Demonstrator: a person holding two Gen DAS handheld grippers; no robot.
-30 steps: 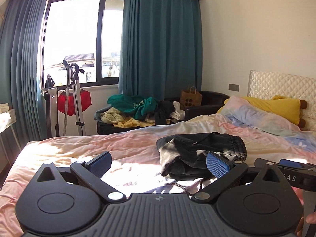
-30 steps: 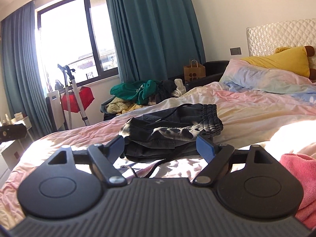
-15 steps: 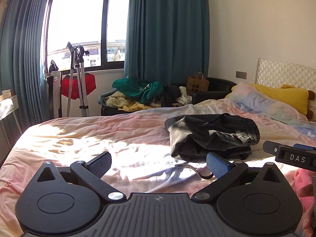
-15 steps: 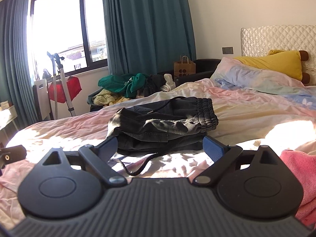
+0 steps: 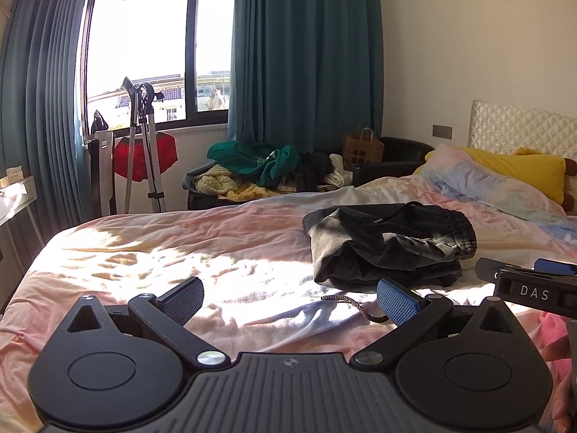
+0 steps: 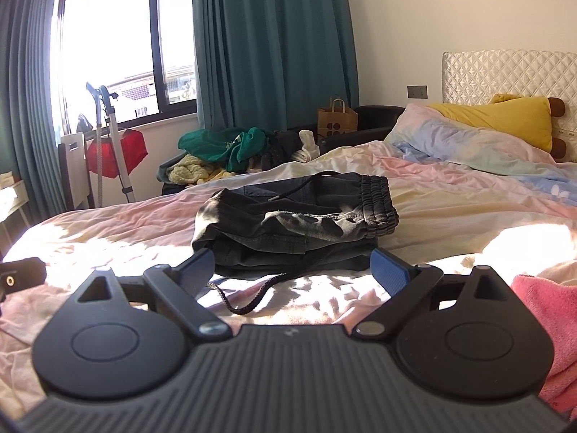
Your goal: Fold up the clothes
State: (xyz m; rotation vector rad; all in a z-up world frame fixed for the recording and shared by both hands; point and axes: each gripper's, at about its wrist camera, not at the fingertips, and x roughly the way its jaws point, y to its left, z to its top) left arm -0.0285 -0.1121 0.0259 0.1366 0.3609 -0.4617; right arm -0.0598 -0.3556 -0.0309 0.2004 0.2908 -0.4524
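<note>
- The shorts (image 6: 295, 220), dark and folded into a thick bundle, lie on the bed (image 6: 450, 195) about midway across it, on the pastel sheet.
- Their long axis runs left to right across both views; the elastic waistband (image 6: 378, 202) is at the right end, toward the headboard (image 6: 505, 75), and the rounded fold faces left, toward the window (image 6: 108, 43).
- A drawstring (image 6: 252, 296) trails from the near edge of the shorts onto the sheet, looping toward the cameras; a second cord end rests on top of the bundle.
- The right claw (image 6: 292, 267) is released, its blue pads spread wide, low over the sheet just in front of the shorts. The bundle's near edge shows between the two pads; I cannot tell whether either pad touches it.
- The left claw (image 5: 290, 297) is released too, pads wide apart, above bare sheet to the left of the shorts. Its right pad is near the drawstring's end (image 5: 346, 301).
- A pink cloth (image 6: 541, 317) lies at the near right, beside the right claw.
- A yellow pillow (image 6: 501, 119) sits against the headboard, well apart from the shorts.
- More clothes (image 5: 259, 166) are heaped beyond the bed's far side, under the teal curtain (image 5: 306, 50).
</note>
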